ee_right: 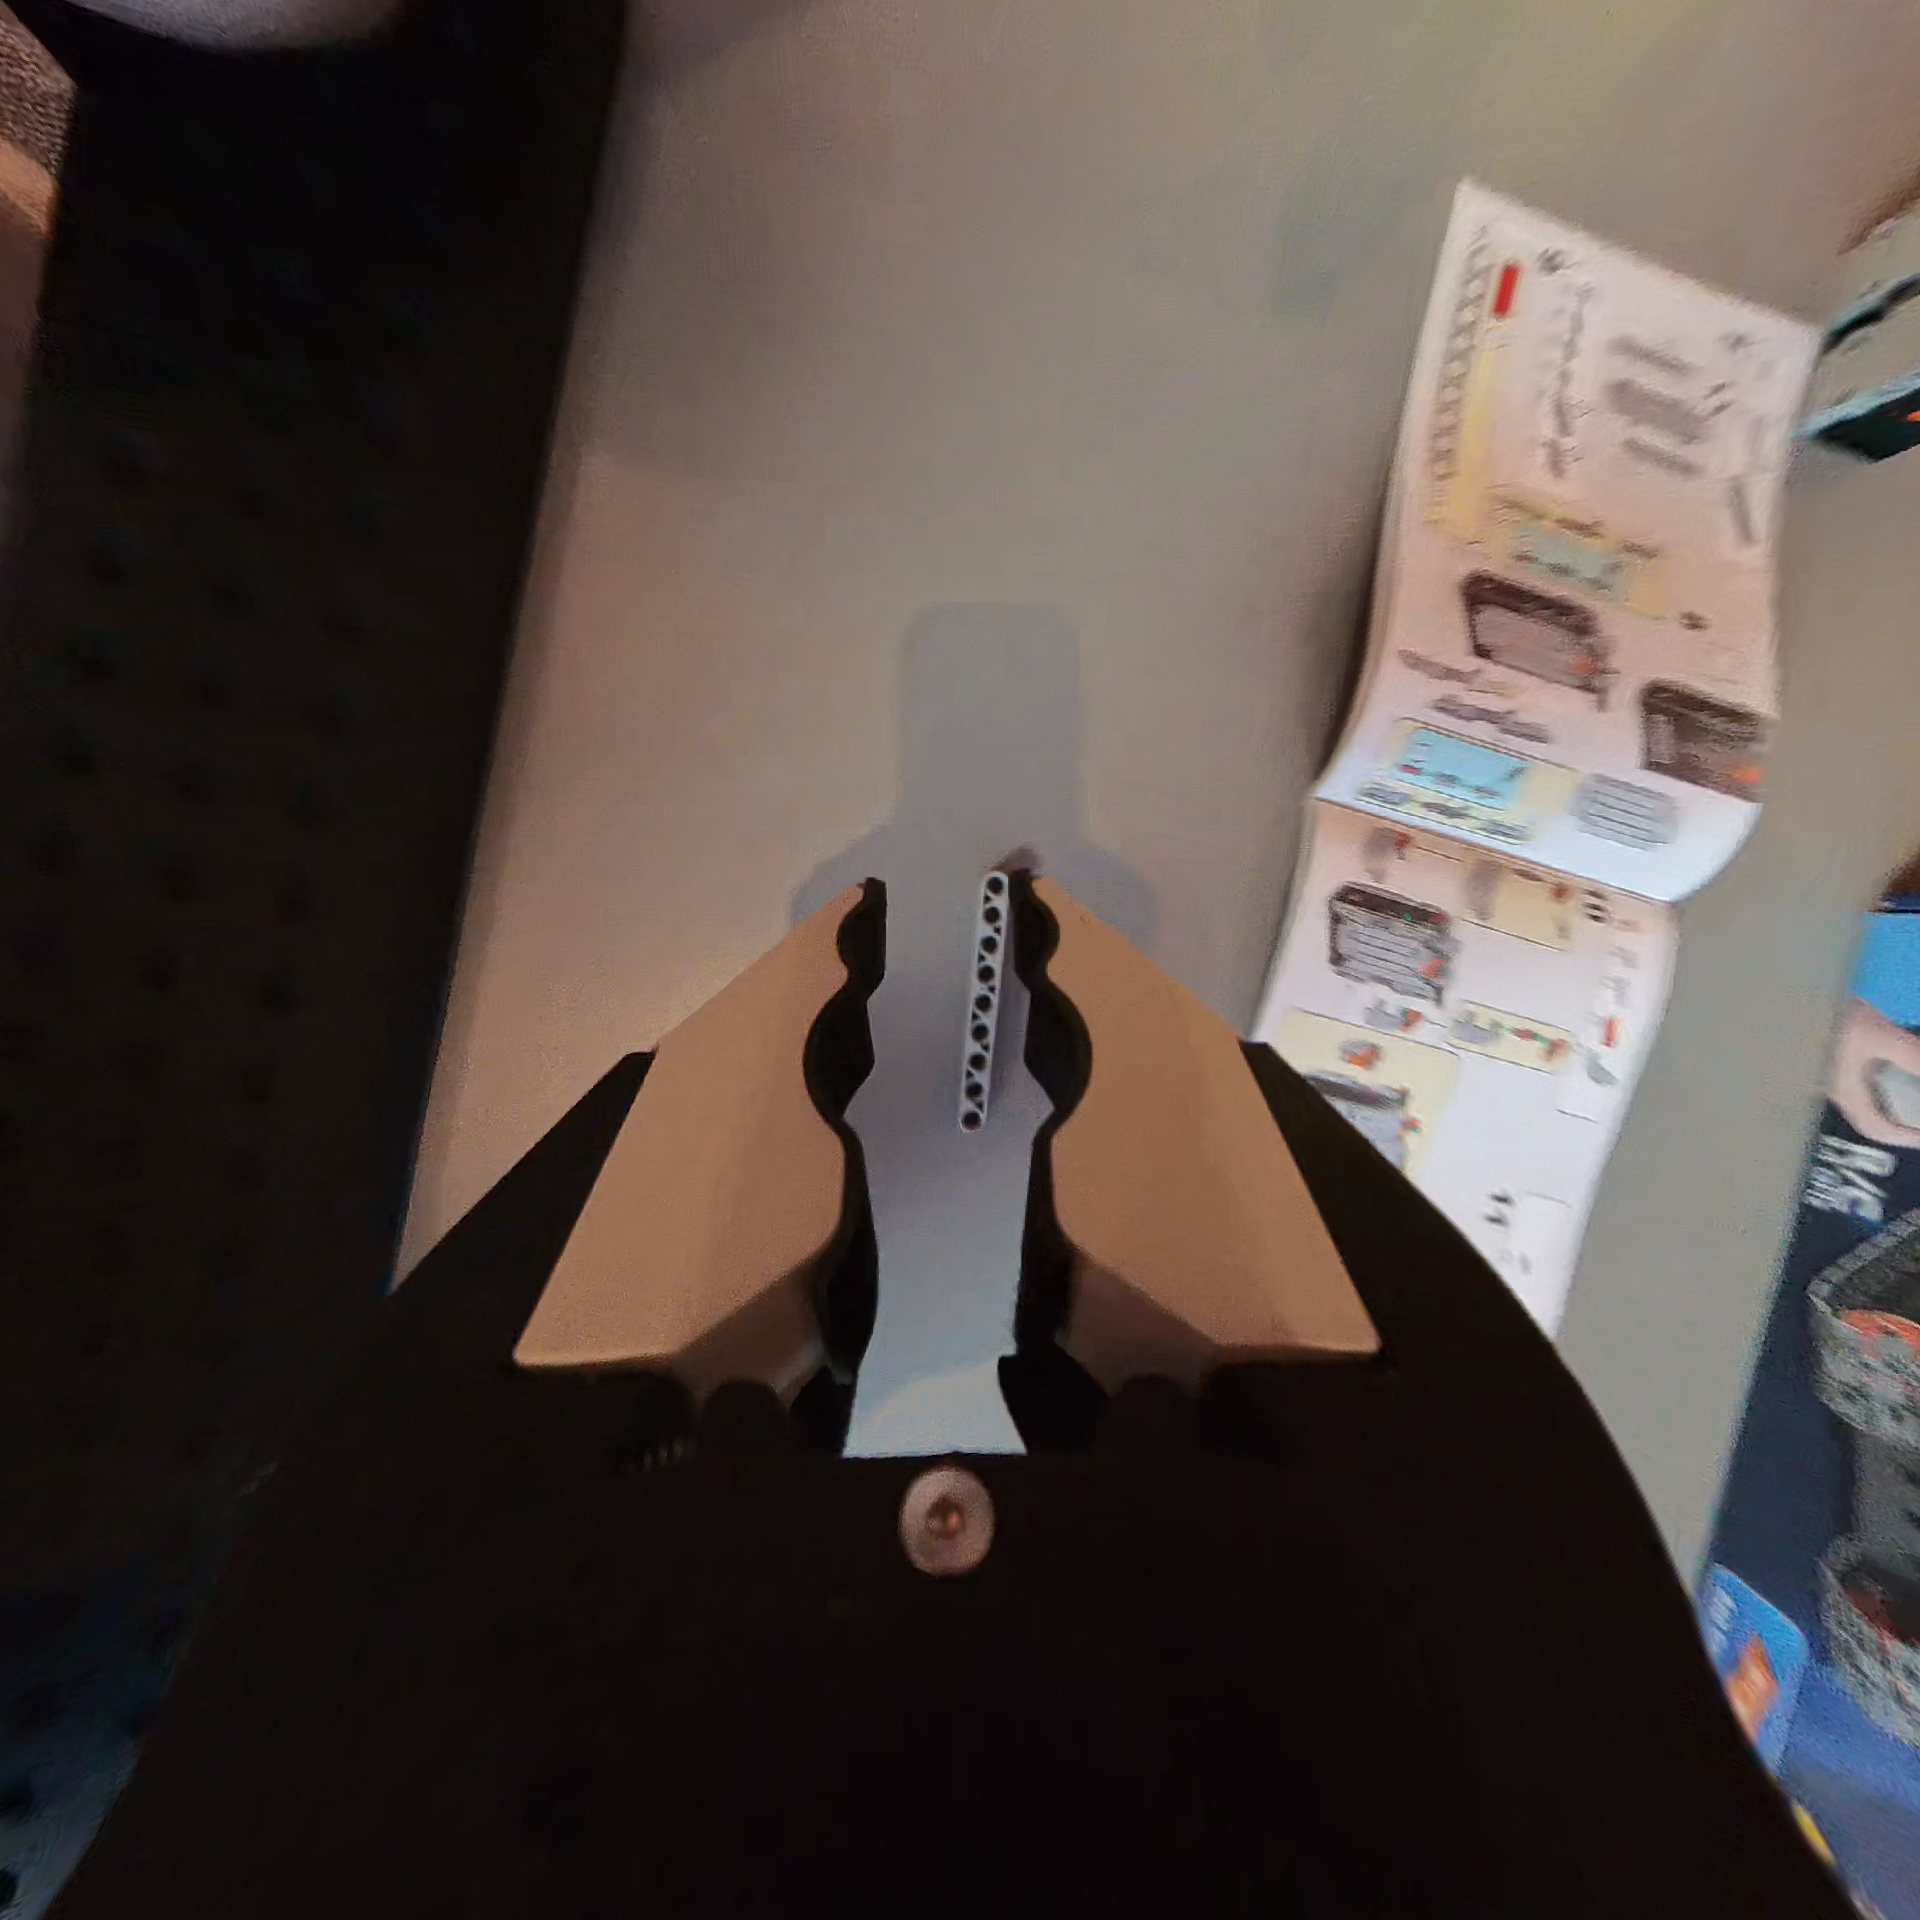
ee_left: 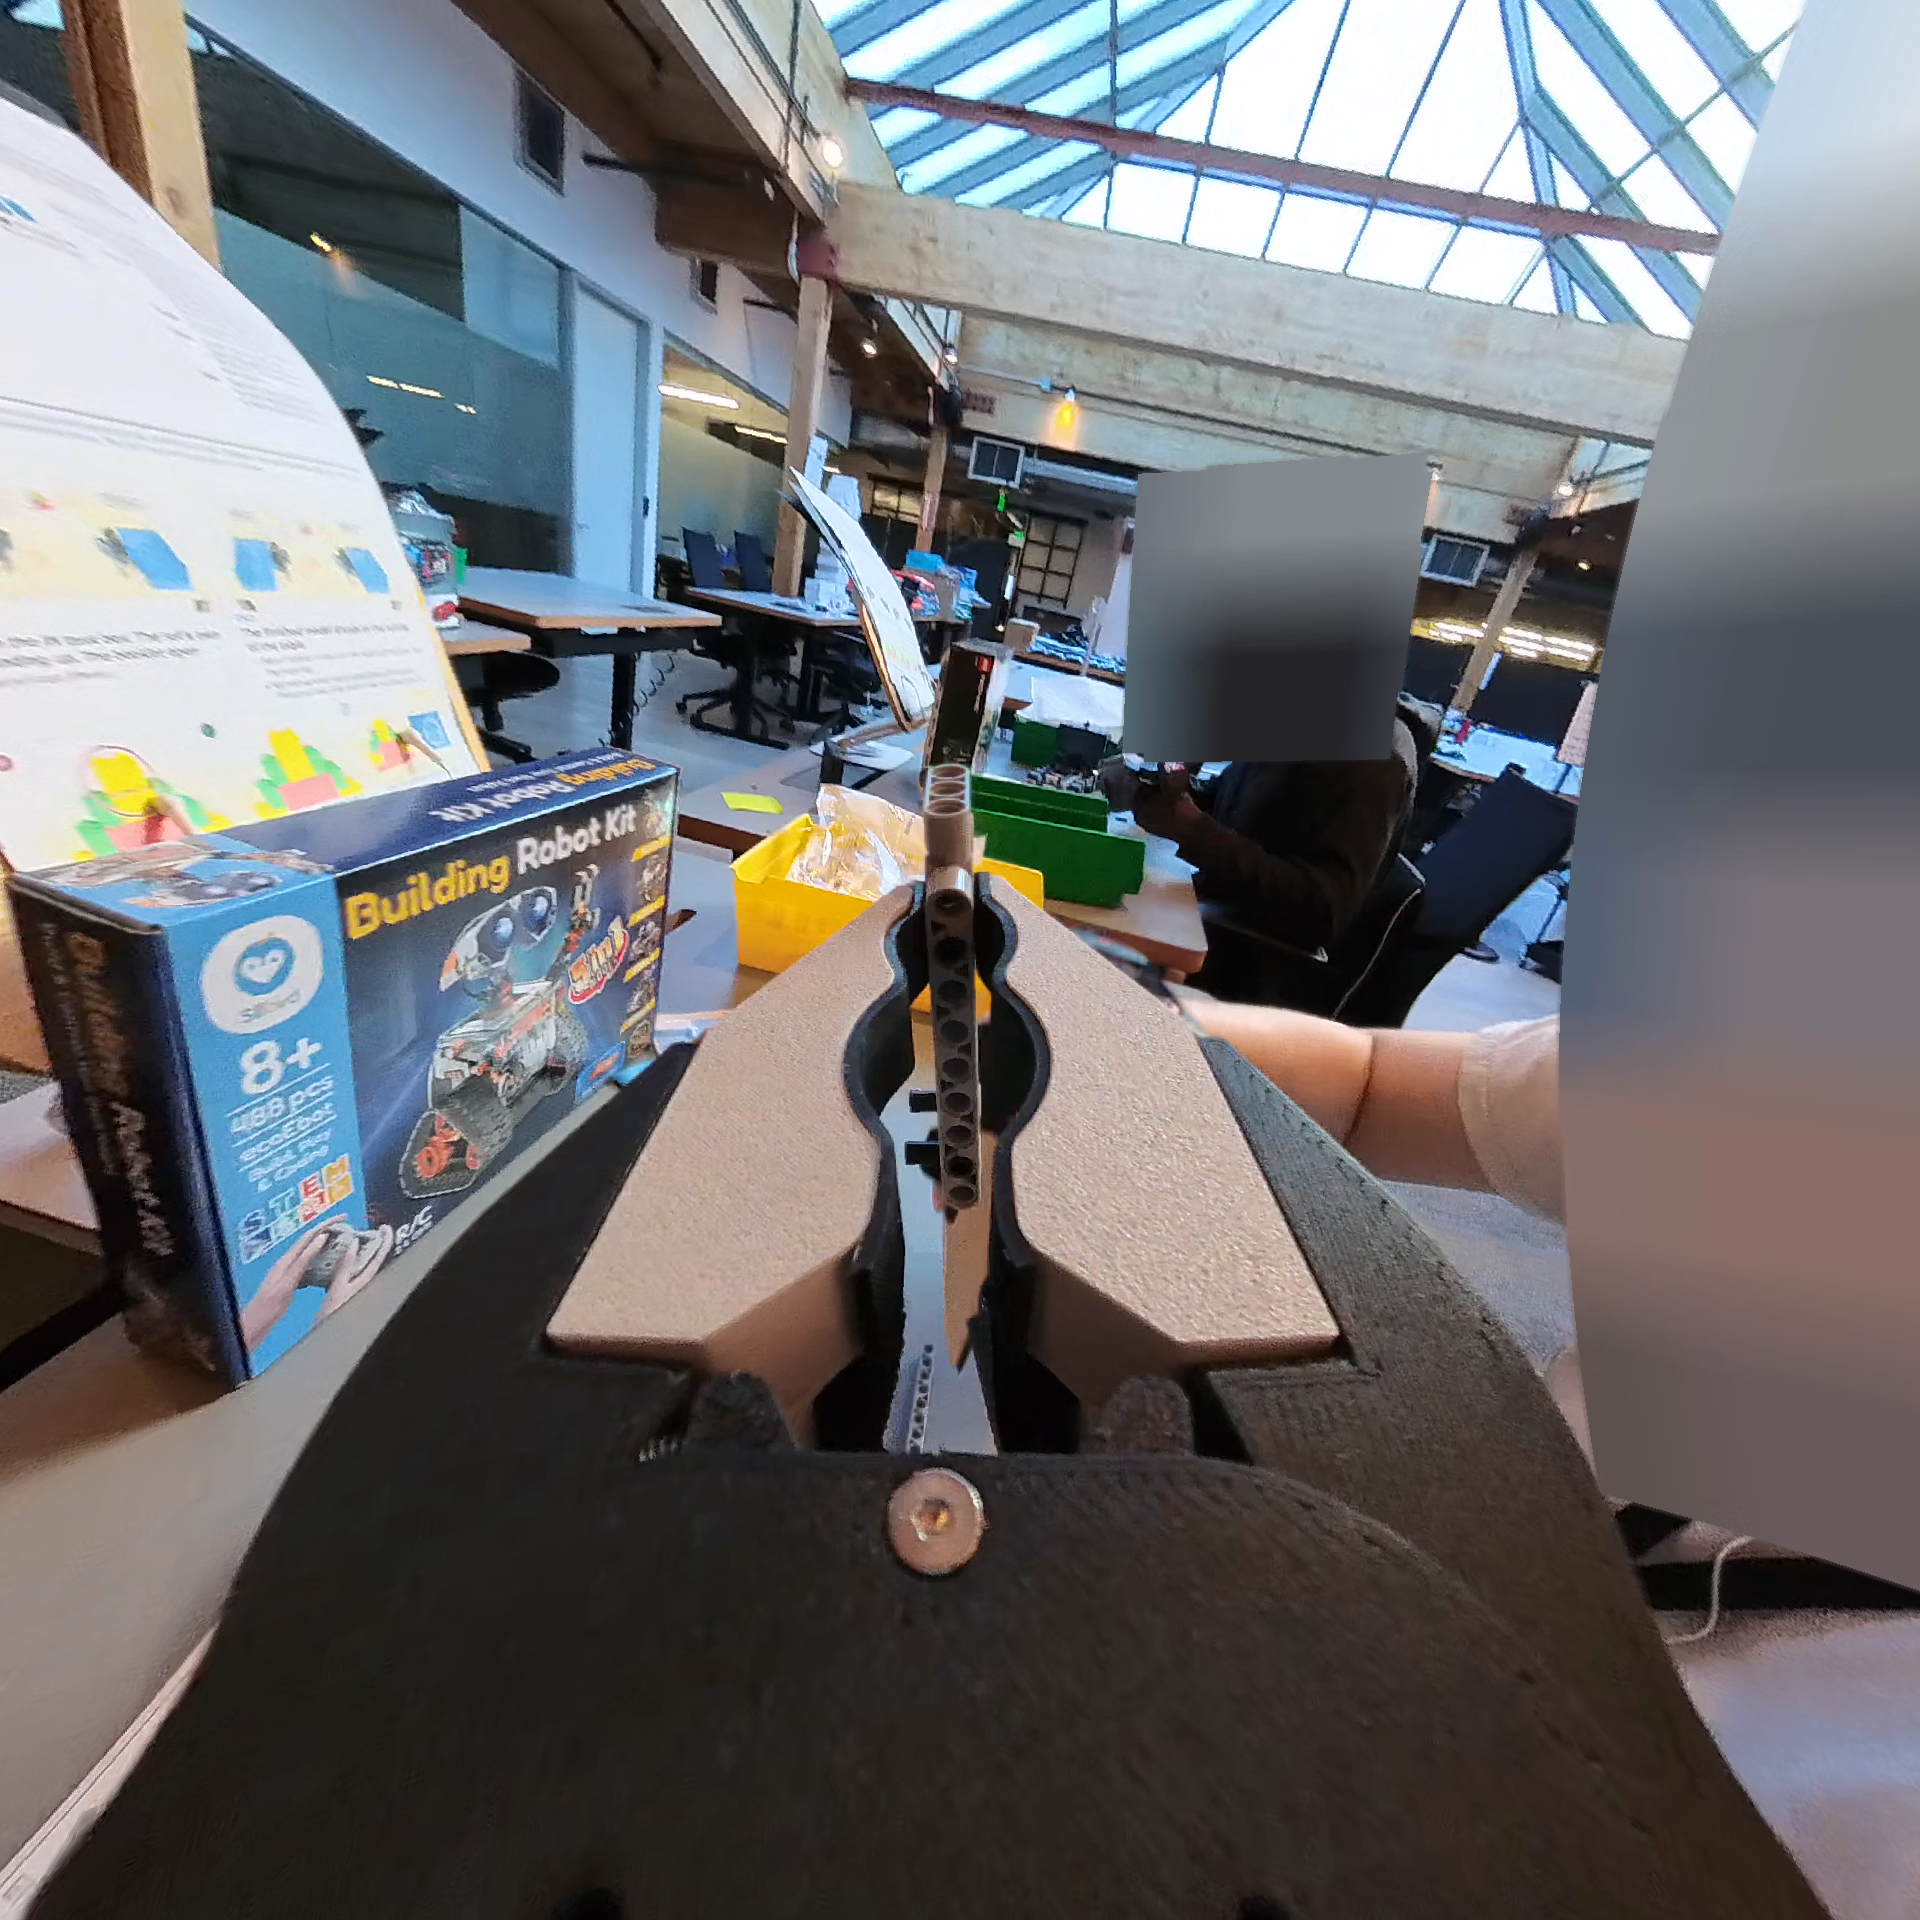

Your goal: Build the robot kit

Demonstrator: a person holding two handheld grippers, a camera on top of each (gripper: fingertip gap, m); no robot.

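Note:
My left gripper point(ee_left: 951, 891) is shut on a dark grey beam with a row of holes point(ee_left: 954, 1023). The beam runs lengthwise between the tan fingers point(ee_left: 769, 1132) and its lighter end sticks out past the tips, held above the table. My right gripper point(ee_right: 954, 885) is open and points down at the grey tabletop point(ee_right: 935, 416). A light grey beam with holes point(ee_right: 985, 1003) stands on edge between its jaws, close against the right finger point(ee_right: 1153, 1143) and apart from the left finger.
A blue robot-kit box point(ee_left: 343, 1039) and a curved instruction sheet point(ee_left: 156, 520) stand to the left. A yellow bin point(ee_left: 779, 914) and green bins point(ee_left: 1049, 847) lie beyond, with a seated person point(ee_left: 1288, 831). An open booklet point(ee_right: 1538, 727), a black perforated board point(ee_right: 260, 623) and the blue box point(ee_right: 1849, 1351) flank my right gripper. The tips of one gripper are about 30 cm away from the tips of the other.

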